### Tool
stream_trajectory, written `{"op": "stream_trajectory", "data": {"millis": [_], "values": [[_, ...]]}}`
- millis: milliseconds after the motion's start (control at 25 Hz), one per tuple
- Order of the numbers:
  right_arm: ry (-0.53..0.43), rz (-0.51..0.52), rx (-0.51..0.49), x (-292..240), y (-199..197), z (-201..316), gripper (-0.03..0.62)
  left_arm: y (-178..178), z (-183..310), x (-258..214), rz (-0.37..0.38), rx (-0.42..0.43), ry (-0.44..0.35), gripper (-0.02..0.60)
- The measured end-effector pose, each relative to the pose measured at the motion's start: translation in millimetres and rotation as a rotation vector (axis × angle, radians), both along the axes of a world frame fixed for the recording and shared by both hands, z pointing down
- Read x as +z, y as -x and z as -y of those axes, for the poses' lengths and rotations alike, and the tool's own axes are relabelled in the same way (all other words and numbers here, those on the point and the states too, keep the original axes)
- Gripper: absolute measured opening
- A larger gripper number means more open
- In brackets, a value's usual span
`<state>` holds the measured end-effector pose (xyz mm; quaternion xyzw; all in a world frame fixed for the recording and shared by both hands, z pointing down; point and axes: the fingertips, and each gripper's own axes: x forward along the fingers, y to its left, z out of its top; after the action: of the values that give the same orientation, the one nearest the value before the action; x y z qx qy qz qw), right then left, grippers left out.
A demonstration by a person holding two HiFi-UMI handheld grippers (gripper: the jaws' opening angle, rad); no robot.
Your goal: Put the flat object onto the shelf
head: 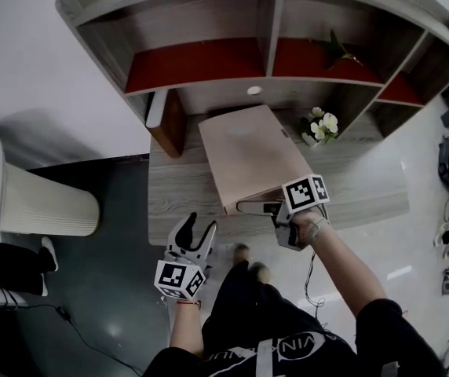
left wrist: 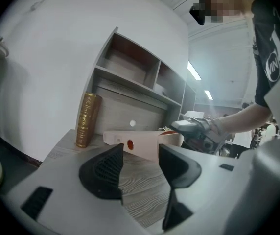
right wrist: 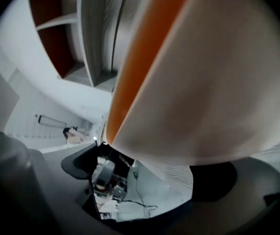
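I am looking down at the flat box [head: 244,159], which is lying on the desk [head: 177,191], running from the back edge under the shelf [head: 193,61] out to the front edge; nothing is on the shelf yet, so I am judging this as the pick-up stage. My right gripper [head: 265,207] is sitting at the box's near end by the front edge, jaws spread wide with that end between them, one pad plainly clear of it. My left gripper [head: 201,230] is hovering off the front edge toward the left corner, jaws apart and empty. Next I am probably needing to pinch the near end firmly, then lift and tilt it toward a compartment, perhaps steadying with the left.
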<state>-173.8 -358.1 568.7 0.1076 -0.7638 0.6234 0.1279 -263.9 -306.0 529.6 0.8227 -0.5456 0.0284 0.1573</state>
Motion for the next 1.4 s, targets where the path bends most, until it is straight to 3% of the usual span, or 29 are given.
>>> {"op": "stream_trajectory", "data": {"millis": [120, 200, 280, 360, 400, 440, 600, 880, 1000, 1240, 1400], "values": [[-0.103, -0.129, -0.179, 14.1, -7.0, -17.8, 0.561, 1.2, 0.0, 0.9, -0.007, -0.005, 0.000, 0.213], [-0.162, -0.210, -0.258, 24.6, -15.2, -24.3, 0.492, 1.8, 0.6, 0.5, -0.016, -0.009, -0.003, 0.213], [-0.202, -0.282, -0.291, 33.7, -24.5, -26.3, 0.376, 2.1, 1.1, -0.6, -0.024, -0.011, -0.007, 0.213], [-0.233, -0.334, -0.260, 40.0, -32.2, -19.9, 0.156, 2.1, 1.2, -1.6, -0.030, -0.012, -0.009, 0.213], [-0.240, -0.338, -0.226, 41.2, -33.9, -14.5, 0.078, 2.0, 1.3, -1.6, -0.032, -0.013, -0.009, 0.213], [-0.234, -0.326, -0.187, 41.3, -34.0, -9.4, 0.052, 2.0, 1.4, -1.3, -0.034, -0.013, -0.009, 0.213], [-0.185, -0.273, -0.104, 44.4, -29.3, -4.2, 0.018, 2.5, 1.2, -1.5, -0.041, -0.015, -0.010, 0.213], [-0.269, -0.260, -0.042, 44.3, -36.7, -5.5, 0.009, 8.2, 4.0, -1.0, -0.039, -0.027, -0.003, 0.212], [-0.351, -0.243, -0.013, 36.7, -41.6, -4.7, 0.009, 8.0, 5.8, -0.3, -0.026, -0.030, 0.000, 0.178], [-0.600, -0.245, 0.010, 7.2, -56.8, -2.2, 0.009, 8.9, 11.3, -7.6, 0.009, -0.058, -0.022, 0.018], [-0.782, -0.281, 0.040, -17.7, -70.1, 5.3, 0.009, 10.1, 17.9, -18.7, 0.033, -0.069, -0.048, 0.005]]}}
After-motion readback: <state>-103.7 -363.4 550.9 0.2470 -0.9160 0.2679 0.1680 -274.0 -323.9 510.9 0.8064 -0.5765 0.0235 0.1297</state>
